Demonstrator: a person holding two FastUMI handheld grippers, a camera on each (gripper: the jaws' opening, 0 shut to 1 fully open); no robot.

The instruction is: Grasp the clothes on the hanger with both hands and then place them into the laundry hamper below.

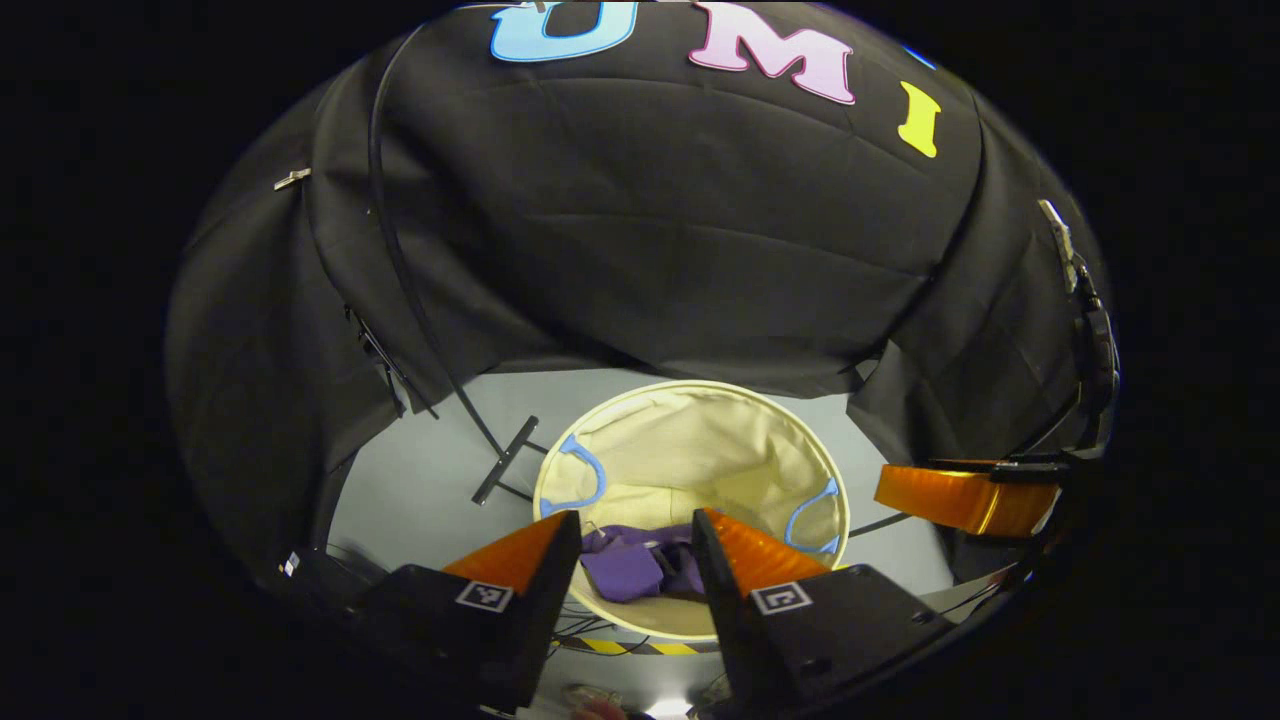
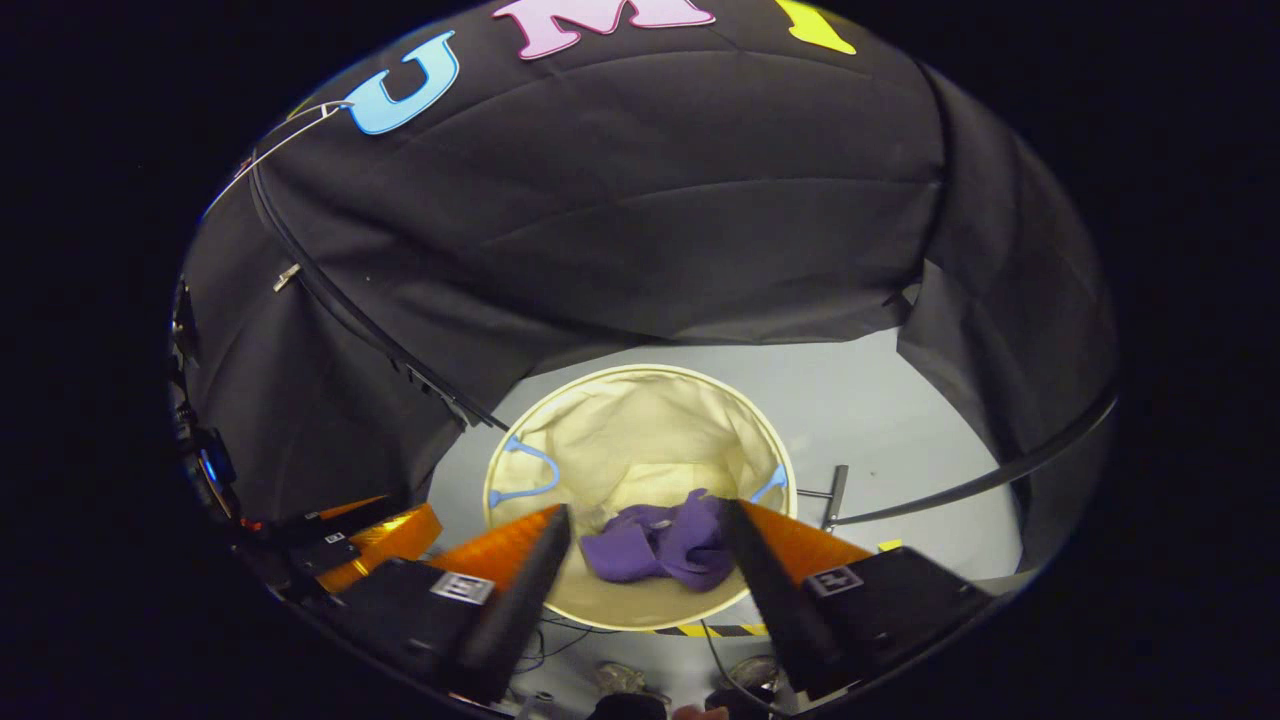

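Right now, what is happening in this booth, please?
A person works with two handheld grippers above a round cream laundry hamper on the grey floor. A purple garment lies crumpled inside the hamper. The left gripper and the right gripper both hang over it with jaws spread, holding nothing. So the clothes appear already dropped in.

Round cream fabric hamper (image 2: 640,440), matt and softly creased; crumpled purple cloth garment (image 2: 665,545), matt; smooth grey floor (image 2: 860,410).
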